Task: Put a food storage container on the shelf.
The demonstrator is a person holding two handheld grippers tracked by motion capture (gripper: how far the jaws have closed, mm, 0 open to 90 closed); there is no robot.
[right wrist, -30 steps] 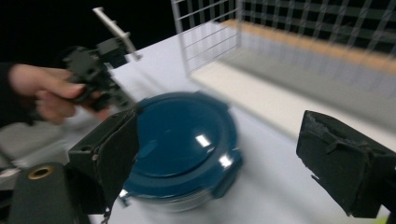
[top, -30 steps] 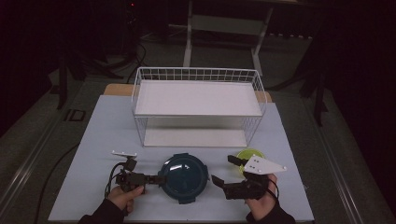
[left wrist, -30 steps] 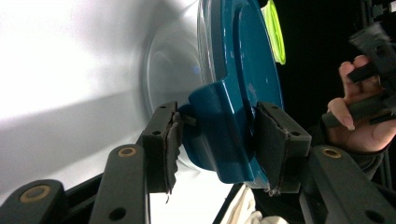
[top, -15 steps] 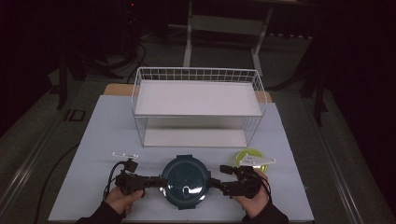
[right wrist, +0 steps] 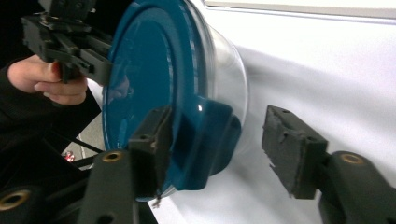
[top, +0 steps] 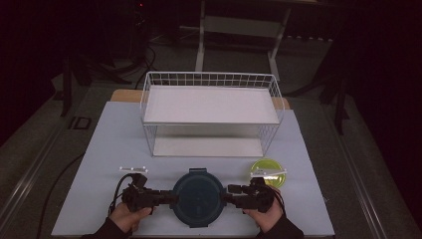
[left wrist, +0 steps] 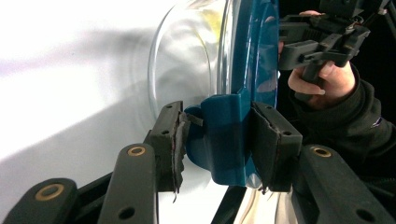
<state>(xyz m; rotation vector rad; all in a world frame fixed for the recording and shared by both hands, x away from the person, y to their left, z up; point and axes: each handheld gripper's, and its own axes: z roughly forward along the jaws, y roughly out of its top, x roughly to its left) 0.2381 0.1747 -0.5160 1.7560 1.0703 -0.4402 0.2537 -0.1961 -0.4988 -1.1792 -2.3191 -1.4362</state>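
Left gripper (left wrist: 219,149) clamping both pads on a blue lid clip (left wrist: 224,135), right gripper (right wrist: 215,154) closing in, jaws apart around the opposite clip (right wrist: 205,140), one pad touching, lidded glass container (top: 198,197) sitting between them near the table's (top: 109,149) front edge, wire rack (top: 211,114) standing behind.

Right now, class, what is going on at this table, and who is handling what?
A person holds a gripper in each hand at a round glass container with a blue clip-on lid on the white table. The left gripper is clamped on the lid's side latch tab. The right gripper straddles the opposite latch tab; its jaws have just been closing, but one pad still stands clear. Behind stand a white wire shelf rack and a small yellow-green dish.
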